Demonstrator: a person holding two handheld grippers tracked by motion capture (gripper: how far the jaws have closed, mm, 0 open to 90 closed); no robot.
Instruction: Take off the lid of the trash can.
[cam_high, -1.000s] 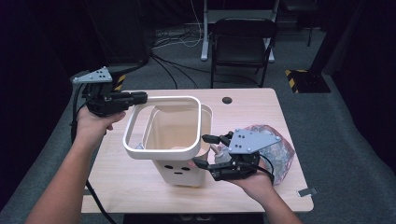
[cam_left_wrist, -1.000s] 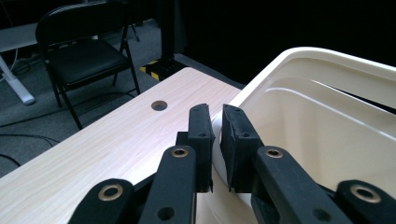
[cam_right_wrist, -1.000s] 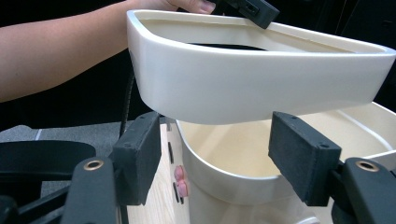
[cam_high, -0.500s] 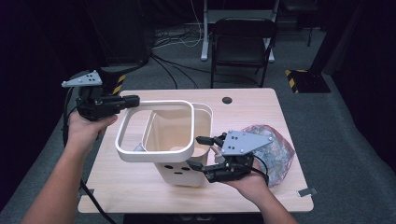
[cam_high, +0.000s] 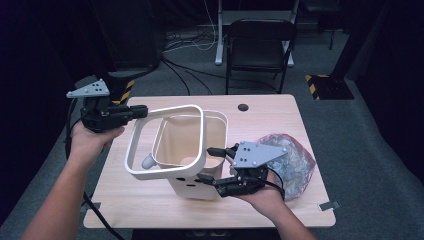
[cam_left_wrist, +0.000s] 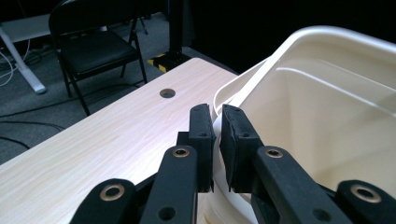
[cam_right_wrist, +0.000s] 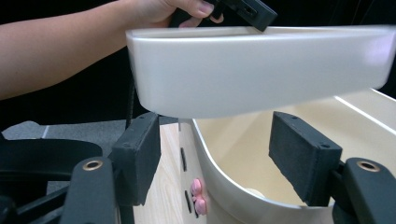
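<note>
Cream plastic fills my view: a square cream plastic bin (cam_high: 192, 150) stands on the pale wood-grain table (cam_high: 280, 117), and a separate cream square rim frame (cam_high: 167, 142) is lifted clear of it and tilted, its low corner hanging over the bin's near left side. My left gripper (cam_high: 141, 111) has its jaws clenched on the frame's far left edge; in the left gripper view the thin cream edge sits pinched between the two black pads (cam_left_wrist: 201, 135). My right gripper (cam_high: 212, 165) is spread wide, jaws released, with the bin's right wall lying between the fingers and neither pad (cam_right_wrist: 140, 156) touching it, as the right gripper view shows. The frame passes just above those fingers. Behind my right hand (cam_high: 262, 197) lies a crumpled clear plastic bag (cam_high: 295, 160).
</note>
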